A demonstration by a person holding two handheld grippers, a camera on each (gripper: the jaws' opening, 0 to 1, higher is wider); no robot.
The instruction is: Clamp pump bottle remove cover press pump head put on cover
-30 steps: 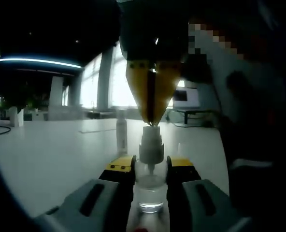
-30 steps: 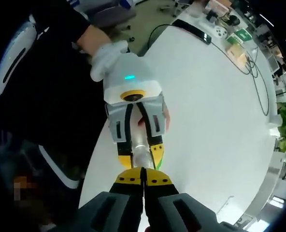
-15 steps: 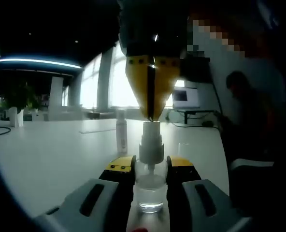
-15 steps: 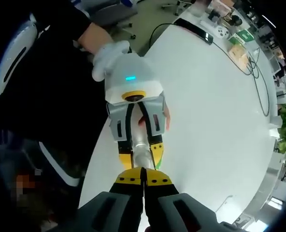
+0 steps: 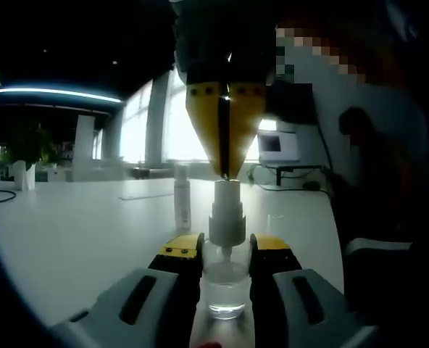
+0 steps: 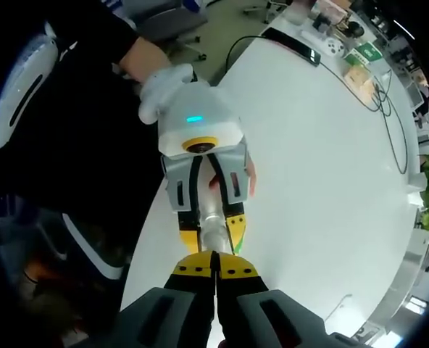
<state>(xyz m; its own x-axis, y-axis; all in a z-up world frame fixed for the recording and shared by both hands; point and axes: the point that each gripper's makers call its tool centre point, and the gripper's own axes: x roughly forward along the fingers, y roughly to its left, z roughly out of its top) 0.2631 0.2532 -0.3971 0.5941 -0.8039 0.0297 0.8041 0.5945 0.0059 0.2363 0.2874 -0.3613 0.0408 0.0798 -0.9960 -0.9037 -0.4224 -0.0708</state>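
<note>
A clear pump bottle (image 5: pixel 225 286) stands on the white table, and my left gripper (image 5: pixel 225 248) is shut on its body just below the white pump head (image 5: pixel 227 217). My right gripper (image 5: pixel 227 172) comes down from above with its yellow jaws shut, the tips at the top of the pump head; I cannot tell whether they touch it. Looking down from the right gripper (image 6: pixel 214 259), I see the left gripper (image 6: pixel 211 238) around the bottle (image 6: pixel 210 216). A slim clear cover (image 5: pixel 182 197) stands upright on the table behind and to the left.
The white table (image 6: pixel 323 167) stretches far beyond the bottle, with a black cable (image 6: pixel 388 123) and small items (image 6: pixel 345 51) at its far end. A gloved hand (image 6: pixel 160 83) holds the left gripper near the table's edge. A monitor (image 5: pixel 280 145) stands in the background.
My right gripper's tips have lifted a little, and the pump head has risen with them. The left gripper and the bottle have stayed put.
</note>
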